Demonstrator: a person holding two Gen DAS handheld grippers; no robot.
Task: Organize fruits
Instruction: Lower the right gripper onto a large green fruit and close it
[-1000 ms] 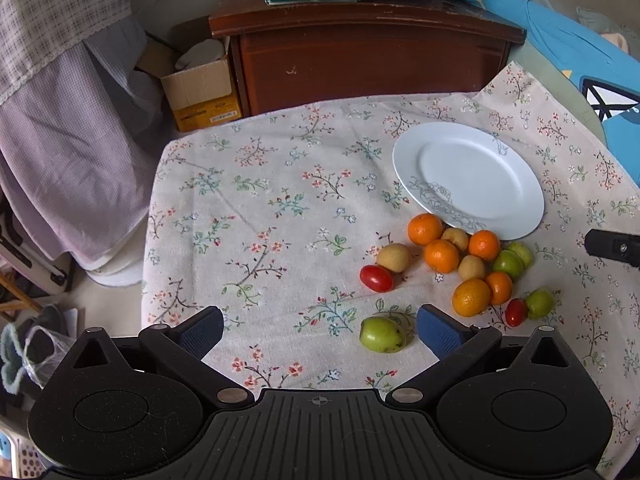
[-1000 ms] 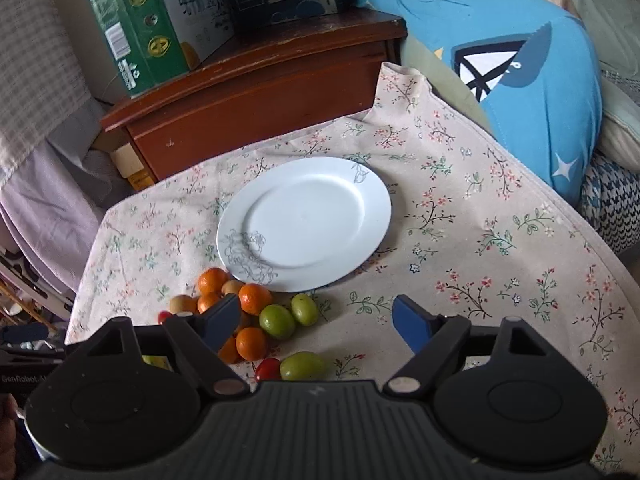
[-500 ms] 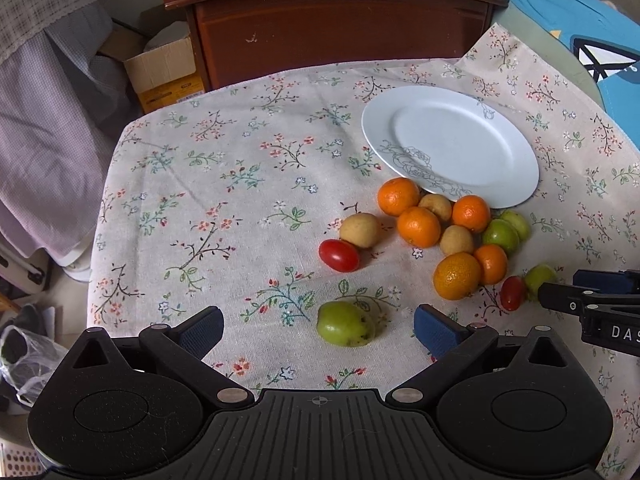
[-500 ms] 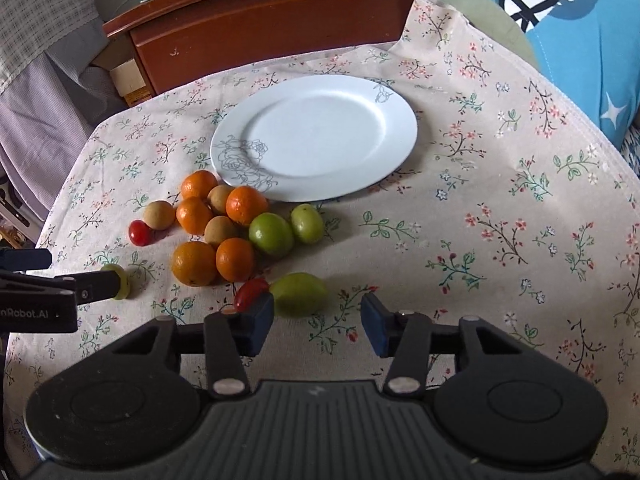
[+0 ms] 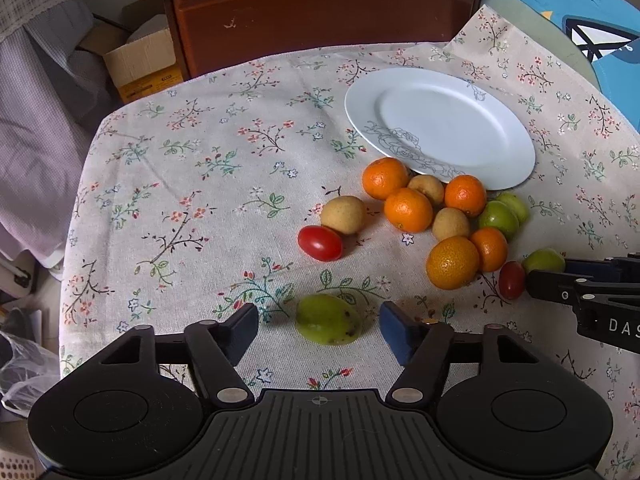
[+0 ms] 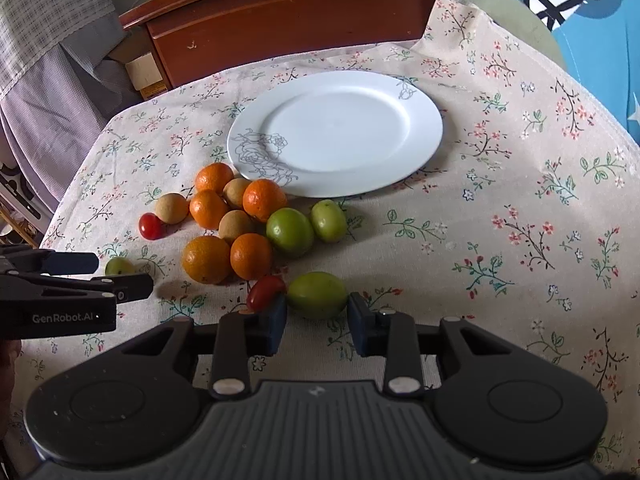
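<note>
On the flowered tablecloth (image 6: pixel 500 208) the sorting has barely begun: the white plate (image 6: pixel 340 132) holds nothing and every fruit lies on the cloth just beside its near rim. Both grippers have just been closing, each around a green fruit. The left gripper (image 5: pixel 318 326) straddles one lone green fruit (image 5: pixel 328 319), its pads visibly clear on both sides, so nothing is grasped. The right gripper (image 6: pixel 316 314) brackets another green fruit (image 6: pixel 317 294); its pads sit at or against the flanks, but I cannot tell whether they press. By my count there are five oranges, the nearest (image 6: pixel 206 259) among them, three tan fruits like the outlying one (image 6: pixel 171 208), four green fruits and two red tomatoes (image 6: pixel 266 292); all fourteen, I judge, remain to be placed
</note>
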